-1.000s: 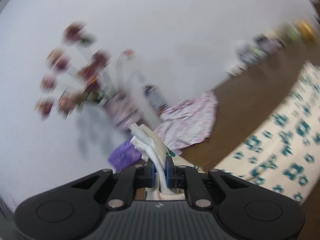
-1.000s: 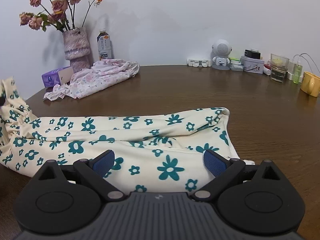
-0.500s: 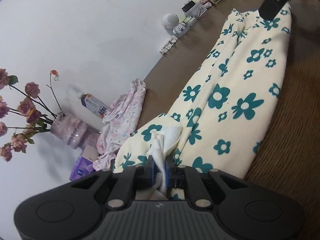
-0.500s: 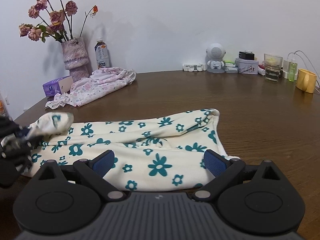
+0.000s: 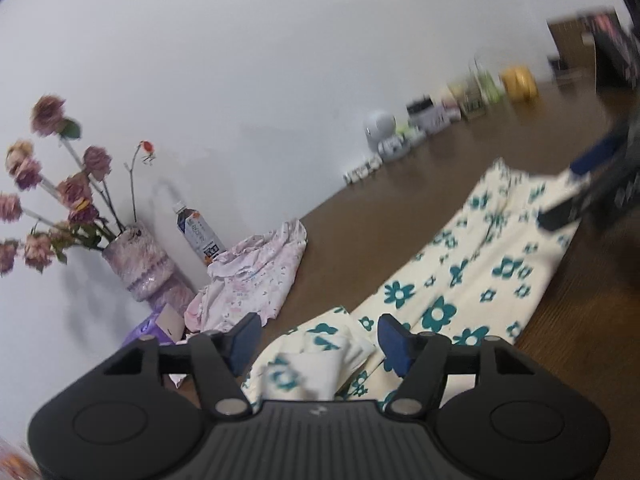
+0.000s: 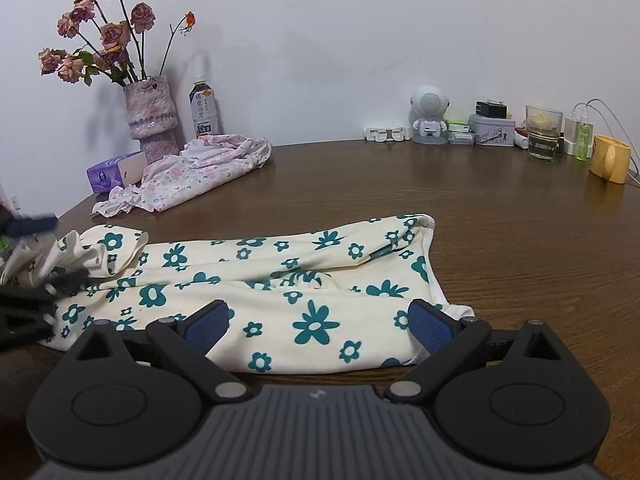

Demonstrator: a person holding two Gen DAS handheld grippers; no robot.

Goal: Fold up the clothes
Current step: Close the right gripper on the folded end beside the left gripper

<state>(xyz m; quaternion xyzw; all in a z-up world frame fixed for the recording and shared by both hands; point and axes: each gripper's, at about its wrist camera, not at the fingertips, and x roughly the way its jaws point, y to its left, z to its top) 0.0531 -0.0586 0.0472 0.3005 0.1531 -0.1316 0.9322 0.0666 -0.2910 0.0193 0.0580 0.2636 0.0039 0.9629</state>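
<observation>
The brown wooden tabletop (image 6: 500, 216) fills the room's lower half, backed by a plain white wall (image 6: 340, 32). Spread lengthwise across the near part of the tabletop lies the cream garment with teal flowers (image 6: 280, 276), folded into a long band that runs from the left edge toward the middle. Its left end is bunched up into a loose, rumpled heap.

The left gripper (image 5: 318, 340) sits over that bunched end; its jaws have just been opening, and now they stand apart with the crumpled cloth lying loose between the blue pads (image 5: 394, 344), not pinched. The right gripper (image 6: 318, 320) hovers at the near edge over the garment's right half, jaws spread wide, nothing clasped, the fabric lying flat below.

Toward the far left corner a pink floral garment (image 6: 192, 172) lies in a crumpled pile, well apart from the cream one. Behind it stands a pink vase of dried roses (image 6: 150, 120), with a drink bottle (image 6: 204, 110) just beside it and a purple tissue pack (image 6: 110, 172) at the vase's foot.

Along the far edge to the right sit a small white robot figure (image 6: 430, 116), a tin (image 6: 492, 130), a glass (image 6: 542, 132) and, near the right edge, a yellow mug (image 6: 610, 158).
</observation>
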